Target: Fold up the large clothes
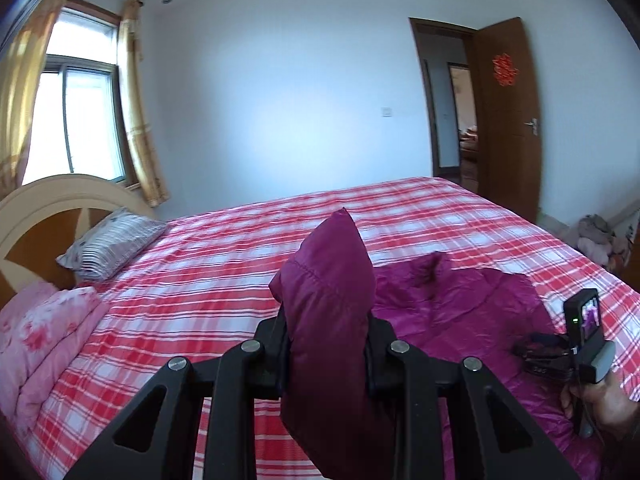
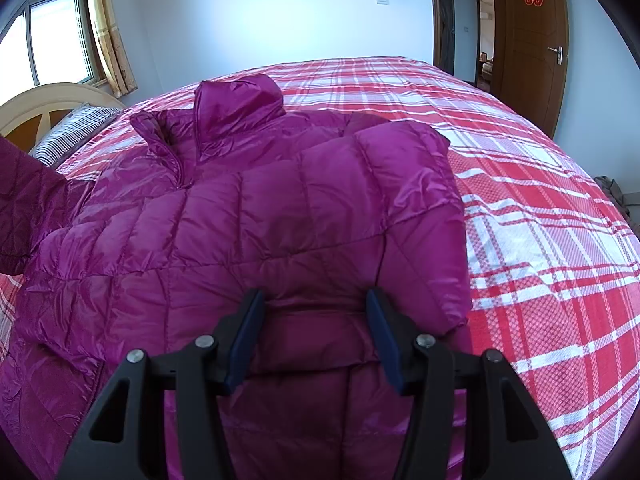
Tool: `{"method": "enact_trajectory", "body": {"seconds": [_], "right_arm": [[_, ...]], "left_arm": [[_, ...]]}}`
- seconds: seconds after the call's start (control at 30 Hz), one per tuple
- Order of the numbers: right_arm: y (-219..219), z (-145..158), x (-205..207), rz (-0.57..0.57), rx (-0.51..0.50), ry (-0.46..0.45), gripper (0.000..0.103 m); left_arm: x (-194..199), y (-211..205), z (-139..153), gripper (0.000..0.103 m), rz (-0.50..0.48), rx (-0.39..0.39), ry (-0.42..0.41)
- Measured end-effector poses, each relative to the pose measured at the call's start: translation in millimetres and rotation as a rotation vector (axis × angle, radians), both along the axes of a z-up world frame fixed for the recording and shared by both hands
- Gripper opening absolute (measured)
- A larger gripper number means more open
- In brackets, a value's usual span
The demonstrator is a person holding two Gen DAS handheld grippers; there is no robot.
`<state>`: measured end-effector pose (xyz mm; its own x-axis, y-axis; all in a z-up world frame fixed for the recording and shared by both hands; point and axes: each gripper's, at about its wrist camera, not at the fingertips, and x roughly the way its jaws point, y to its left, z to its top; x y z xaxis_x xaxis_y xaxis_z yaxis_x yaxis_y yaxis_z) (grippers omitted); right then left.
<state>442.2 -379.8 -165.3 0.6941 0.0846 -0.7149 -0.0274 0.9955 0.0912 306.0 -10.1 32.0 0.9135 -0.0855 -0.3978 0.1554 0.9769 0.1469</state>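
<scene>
— Two pairs of tongs, both busy with the same purple puffer jacket (image 2: 256,216)?

— Only one grips. The left tongs (image 1: 328,356) are clamped on a thick fold of the jacket (image 1: 328,280), which stands up between the fingers, raised above the bed (image 1: 200,264).

— And the right tongs (image 2: 316,332)?

— Their fingers are spread apart, set on either side of a bulge near the jacket's hem; they don't pinch it.

— Where does the jacket lie?

— Spread across the red plaid bed (image 2: 540,208), collar (image 2: 236,108) pointing away from the tongs.

— Farther off?

— In the left wrist view, a folded pink quilt (image 1: 44,344) at the bed's left edge, beyond it a striped pillow (image 1: 108,244) against the headboard (image 1: 48,208). Behind those, a curtained window (image 1: 80,120) and an open brown door (image 1: 508,120) with a red ornament.
</scene>
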Motion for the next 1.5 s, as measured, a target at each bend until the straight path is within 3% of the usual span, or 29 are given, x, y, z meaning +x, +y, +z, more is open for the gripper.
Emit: {"method": "enact_trajectory", "body": {"seconds": [0.47,0.77,1.0,1.07,1.13,1.2,1.37,1.5], "right_arm": [[-2,0,0,0.001,0.024,-0.006,0.057],[-5,-1,0,0.002,0.041,-0.01,0.057],[-6,-1,-1,0.004,0.052,-0.012,0.057],[-6,-1,-1,0.004,0.054,-0.012,0.057],[-6,-1,-1,0.004,0.054,-0.013,0.057],[-6,-1,-1,0.003,0.053,-0.013,0.057],[-6,-1,-1,0.003,0.054,-0.012,0.057],[-6,-1,-1,0.003,0.056,-0.013,0.057]], "left_arm": [[32,-118,-63,0.028,-0.155,0.085,0.105],[58,-167,-122,0.029,-0.153,0.163,0.154],[64,-184,-138,0.042,-0.141,0.195,0.159],[57,-191,-130,0.053,-0.157,0.21,0.117],[46,-197,-118,0.075,-0.183,0.21,0.051],[35,-199,-105,0.081,-0.195,0.207,-0.018],[33,-183,-86,0.084,-0.176,0.21,-0.072],[66,-134,-106,0.084,0.009,0.263,-0.034]]}}
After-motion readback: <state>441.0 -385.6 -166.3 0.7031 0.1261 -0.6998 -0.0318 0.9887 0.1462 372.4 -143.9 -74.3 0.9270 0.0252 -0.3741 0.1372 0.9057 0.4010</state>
